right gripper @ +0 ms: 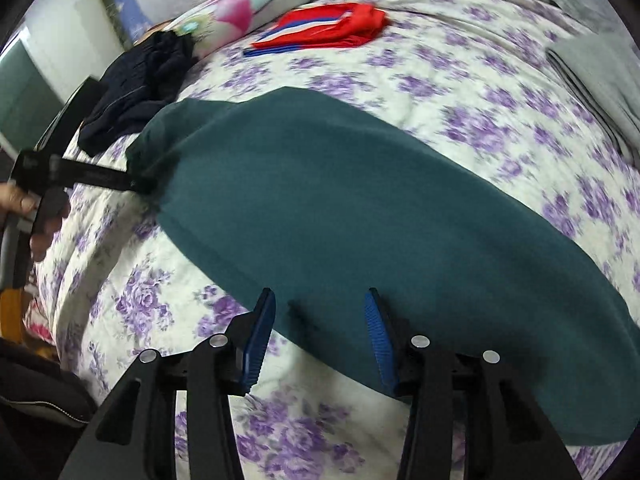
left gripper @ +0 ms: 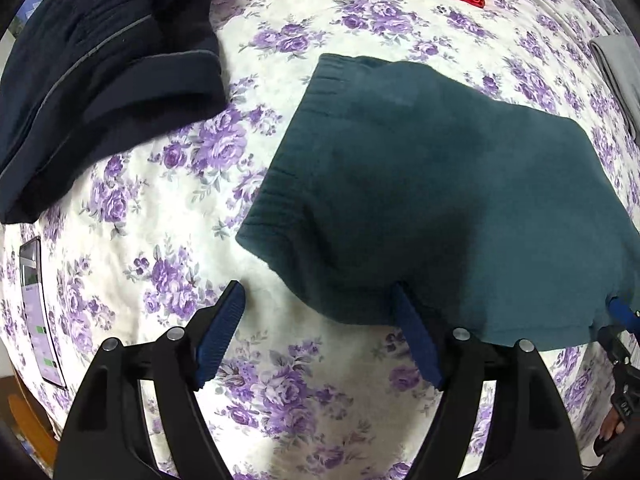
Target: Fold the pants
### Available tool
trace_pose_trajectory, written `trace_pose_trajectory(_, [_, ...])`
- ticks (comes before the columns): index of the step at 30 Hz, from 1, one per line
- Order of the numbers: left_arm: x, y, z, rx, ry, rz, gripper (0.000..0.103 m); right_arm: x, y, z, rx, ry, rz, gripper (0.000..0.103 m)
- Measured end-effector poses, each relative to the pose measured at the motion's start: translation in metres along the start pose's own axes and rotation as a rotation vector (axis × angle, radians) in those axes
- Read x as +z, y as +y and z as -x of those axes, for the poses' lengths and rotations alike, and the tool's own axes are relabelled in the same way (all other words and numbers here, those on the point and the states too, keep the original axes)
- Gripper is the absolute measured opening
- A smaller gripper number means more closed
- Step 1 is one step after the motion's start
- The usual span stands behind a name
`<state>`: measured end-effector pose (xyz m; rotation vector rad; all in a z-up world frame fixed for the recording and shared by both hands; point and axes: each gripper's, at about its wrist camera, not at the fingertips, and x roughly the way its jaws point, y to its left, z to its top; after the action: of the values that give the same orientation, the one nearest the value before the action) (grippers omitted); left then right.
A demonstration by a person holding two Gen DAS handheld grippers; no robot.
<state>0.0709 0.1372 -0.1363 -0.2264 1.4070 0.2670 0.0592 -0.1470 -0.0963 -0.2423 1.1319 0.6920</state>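
Note:
The dark teal pants (left gripper: 432, 196) lie folded flat on the floral bedsheet (left gripper: 168, 208), ribbed waistband toward the left. My left gripper (left gripper: 320, 300) is open at the near edge of the pants, its right pad (left gripper: 416, 340) touching the fabric edge. In the right wrist view the same pants (right gripper: 340, 208) stretch across the bed, and my right gripper (right gripper: 320, 304) is open at their near edge, holding nothing. The left gripper (right gripper: 136, 184) shows there at the pants' left end.
A pile of dark navy clothing (left gripper: 100, 72) lies at the left. Folded red and blue garments (right gripper: 320, 28) sit at the far side, a grey folded item (right gripper: 600, 80) at the right, a colourful pillow (right gripper: 248, 8) behind. A phone (left gripper: 38, 312) lies at the left edge.

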Motion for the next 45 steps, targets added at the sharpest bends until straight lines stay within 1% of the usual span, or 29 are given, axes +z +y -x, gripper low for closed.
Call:
trace_pose_trajectory(1, [0.005,-0.002,-0.001,0.0,-0.001,-0.004,0.074,0.001,0.004,-0.004,-0.007,0.006,0.015,0.043])
trace_pose_trajectory(2, [0.01,-0.014,-0.002,0.002,-0.001,-0.005,0.074,0.002,0.009,-0.011,-0.012,0.017,0.036,0.035])
trace_pose_trajectory(3, [0.012,-0.02,-0.002,0.004,0.0,-0.006,0.074,0.005,0.012,-0.017,-0.018,0.029,0.054,0.025])
trace_pose_trajectory(4, [0.012,-0.02,-0.001,0.004,0.001,-0.006,0.074,0.005,0.015,-0.022,-0.039,0.037,0.072,0.02])
trace_pose_trajectory(5, [0.007,-0.029,0.005,0.004,0.001,-0.006,0.074,0.006,0.016,-0.024,-0.048,0.038,0.074,0.012])
trace_pose_trajectory(6, [0.007,-0.03,0.005,0.002,0.003,-0.006,0.074,0.007,0.014,-0.023,-0.035,0.035,0.061,0.002])
trace_pose_trajectory(11, [0.012,-0.032,-0.002,-0.007,0.008,0.007,0.077,0.006,0.007,0.009,0.068,-0.018,0.009,0.002])
trace_pose_trajectory(13, [0.011,-0.03,0.0,-0.005,0.003,0.01,0.077,0.003,0.005,0.018,0.116,-0.018,-0.007,0.002])
trace_pose_trajectory(15, [0.01,-0.023,-0.002,-0.003,0.008,0.007,0.077,-0.005,0.003,0.01,0.132,0.029,-0.015,0.002])
trace_pose_trajectory(17, [0.01,-0.023,0.0,-0.002,0.016,0.011,0.076,-0.015,0.005,-0.014,0.101,0.121,0.011,0.002])
trace_pose_trajectory(18, [0.01,-0.023,0.002,-0.002,0.015,0.013,0.075,-0.017,0.006,-0.019,0.088,0.127,0.022,0.003])
trace_pose_trajectory(19, [0.01,-0.024,0.006,-0.001,0.002,0.002,0.075,-0.017,0.007,-0.016,0.09,0.11,0.023,0.004])
trace_pose_trajectory(20, [0.01,-0.029,0.012,-0.005,-0.018,-0.02,0.075,-0.012,0.005,-0.011,0.104,0.099,0.01,0.011])
trace_pose_trajectory(21, [0.011,-0.037,0.021,-0.018,-0.052,-0.062,0.075,-0.007,0.002,-0.005,0.128,0.086,-0.01,0.026])
trace_pose_trajectory(22, [0.01,-0.045,0.027,-0.027,-0.076,-0.098,0.075,0.0,-0.004,0.004,0.158,0.053,-0.036,0.03])
trace_pose_trajectory(23, [0.011,-0.052,0.029,-0.032,-0.088,-0.126,0.076,0.005,-0.009,0.009,0.172,0.024,-0.057,0.033])
trace_pose_trajectory(25, [0.014,-0.066,0.026,-0.044,-0.091,-0.161,0.076,0.022,-0.023,0.017,0.188,-0.028,-0.122,0.033])
trace_pose_trajectory(27, [0.016,-0.072,0.013,-0.041,-0.068,-0.165,0.076,0.049,-0.039,0.017,0.17,-0.085,-0.187,0.033])
trace_pose_trajectory(28, [0.017,-0.073,-0.002,-0.007,-0.028,-0.161,0.076,0.064,-0.043,0.014,0.158,-0.11,-0.198,0.032])
trace_pose_trajectory(29, [0.017,-0.074,-0.009,0.008,-0.008,-0.155,0.078,0.076,-0.046,0.009,0.145,-0.121,-0.201,0.03])
trace_pose_trajectory(31, [0.015,-0.069,-0.011,-0.019,-0.024,-0.127,0.078,0.103,-0.05,-0.006,0.127,-0.137,-0.223,0.024])
trace_pose_trajectory(33, [0.015,-0.067,-0.01,-0.025,-0.016,-0.137,0.078,0.119,-0.055,-0.021,0.131,-0.139,-0.273,0.021])
trace_pose_trajectory(34, [0.016,-0.066,-0.008,-0.022,-0.012,-0.146,0.078,0.126,-0.059,-0.029,0.149,-0.129,-0.298,0.018])
trace_pose_trajectory(35, [0.017,-0.065,-0.006,-0.019,-0.011,-0.15,0.077,0.128,-0.056,-0.041,0.18,-0.09,-0.307,0.01])
trace_pose_trajectory(36, [0.019,-0.064,-0.003,-0.018,-0.009,-0.153,0.075,0.128,-0.05,-0.05,0.199,-0.044,-0.29,0.006])
trace_pose_trajectory(37, [0.023,-0.065,0.006,-0.028,-0.026,-0.154,0.075,0.122,-0.042,-0.054,0.222,-0.009,-0.254,0.005])
trace_pose_trajectory(41, [0.047,-0.071,0.038,-0.067,-0.128,-0.147,0.075,0.09,-0.024,-0.049,0.276,0.067,-0.168,0.003])
trace_pose_trajectory(43, [0.064,-0.084,0.044,-0.087,-0.152,-0.142,0.075,0.075,-0.02,-0.042,0.278,0.073,-0.148,0.003])
trace_pose_trajectory(45, [0.084,-0.107,0.044,-0.092,-0.159,-0.169,0.075,0.069,-0.021,-0.039,0.28,0.064,-0.158,0.003])
